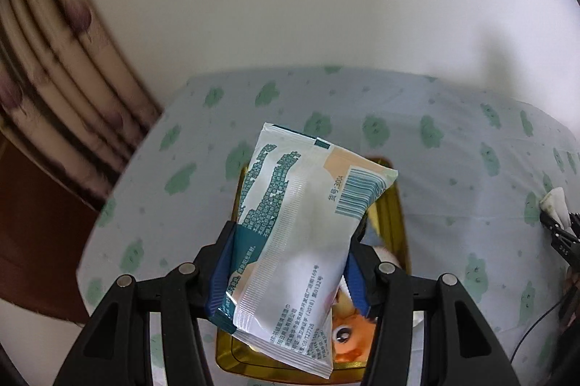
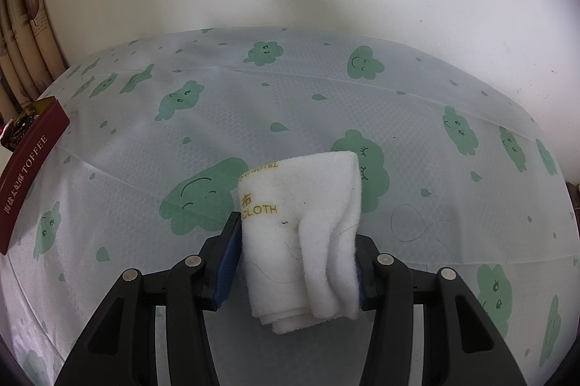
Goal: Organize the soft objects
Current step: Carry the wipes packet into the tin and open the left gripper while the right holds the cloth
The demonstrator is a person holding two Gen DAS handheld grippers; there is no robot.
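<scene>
Starting at the left gripper (image 1: 290,262): its blue pads are clamped on both sides of a soft plastic packet (image 1: 297,223), white and teal with a barcode and printed text on the back; so the jaws stand fairly wide, but they're holding, not empty. The packet sticks up and away from the fingers, tilted a bit toward the right of the view. Right below and behind it sits a gold tin (image 1: 393,204), open at the top; inside you can make out an orange toy with a big eye (image 1: 344,337), mostly hidden by the packet. Can't tell whether the packet touches the tin or hangs above it. The tin rests on a pale tablecloth with green cloud faces (image 1: 181,190), with a striped curtain (image 1: 54,78) off to the left and a white wall behind.

Over on the right gripper (image 2: 295,262): jaws narrower, squeezed onto a folded white cloth (image 2: 304,241) with yellow lettering that reads CLOTH; the fabric bunches between the pads and a fold droops below them. Under it is the same cloud-print cover; a dark red box marked TOFFEE (image 2: 29,183) lies well apart at the left edge. In the left wrist view the cloth shows up tiny at the far right edge.
</scene>
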